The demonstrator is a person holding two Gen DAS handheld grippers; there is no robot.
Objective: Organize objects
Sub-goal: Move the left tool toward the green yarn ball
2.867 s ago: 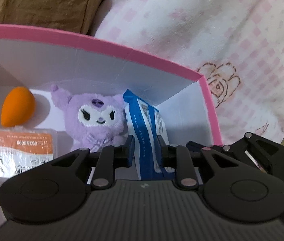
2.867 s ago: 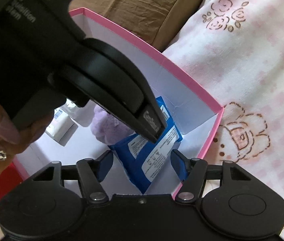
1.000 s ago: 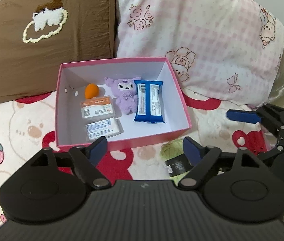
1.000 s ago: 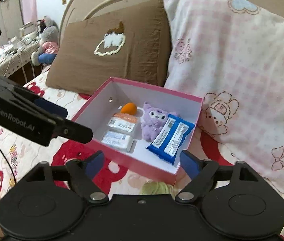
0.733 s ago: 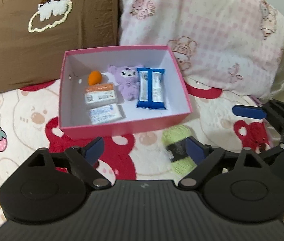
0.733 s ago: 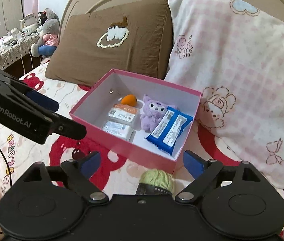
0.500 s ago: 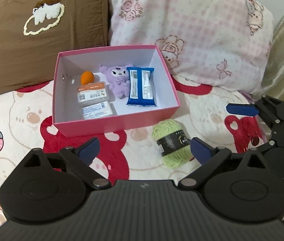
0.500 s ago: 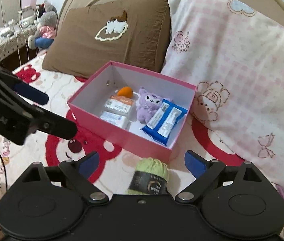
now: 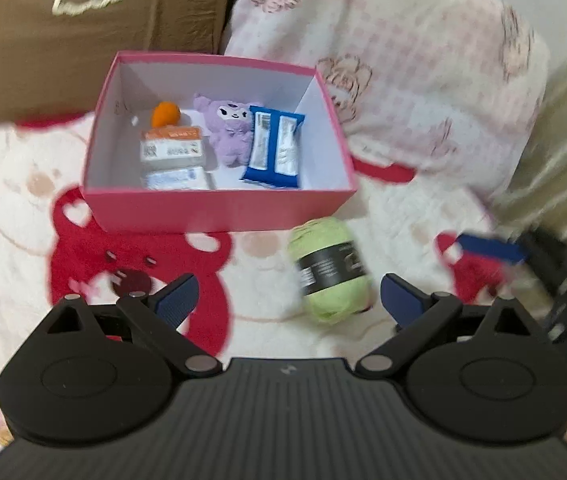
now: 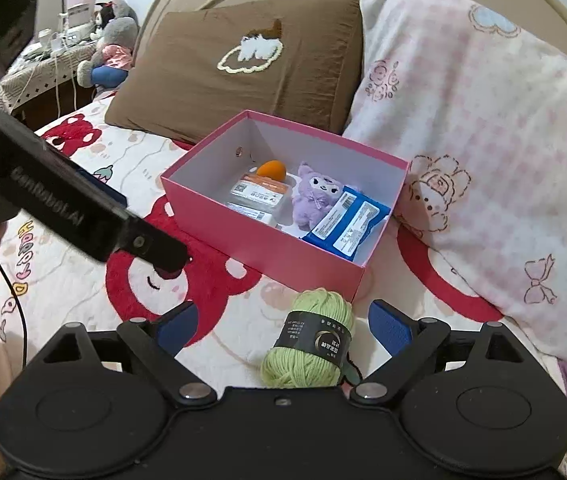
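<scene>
Your left hand-held gripper (image 9: 289, 298) hangs over the bed with its jaws spread wide and nothing between the blue pads; they had just been opening further a moment back and have since stopped widening. Below it lies the bedspread (image 9: 23, 208), cream with red bear prints.

Farther back, the pink box (image 9: 219, 212) sits on the bedspread, its rear edge close to the brown pillow (image 9: 83, 40) and the pink checked pillow (image 9: 423, 60). Inside the box, from left to right, you have an orange egg-shaped sponge (image 9: 166, 114) at the back, an orange-labelled packet (image 9: 173, 148) in front of it, a paler packet (image 9: 177, 178) nearer the front wall, a purple plush toy (image 9: 230, 130) in the middle, and a blue snack pack (image 9: 275, 146) lying flat on the right, just beside the plush.

The green yarn ball (image 9: 329, 274) with its black paper band rests on the bedspread outside the box, just in front of the box's front right corner.

Your right hand-held gripper (image 10: 283, 326) is also wide open and holding nothing. In its own view the yarn ball (image 10: 309, 340) lies on the bed between the two blue pads, and neither pad is touching it. In the left wrist view that gripper (image 9: 523, 264) shows at the right edge, blurred.
</scene>
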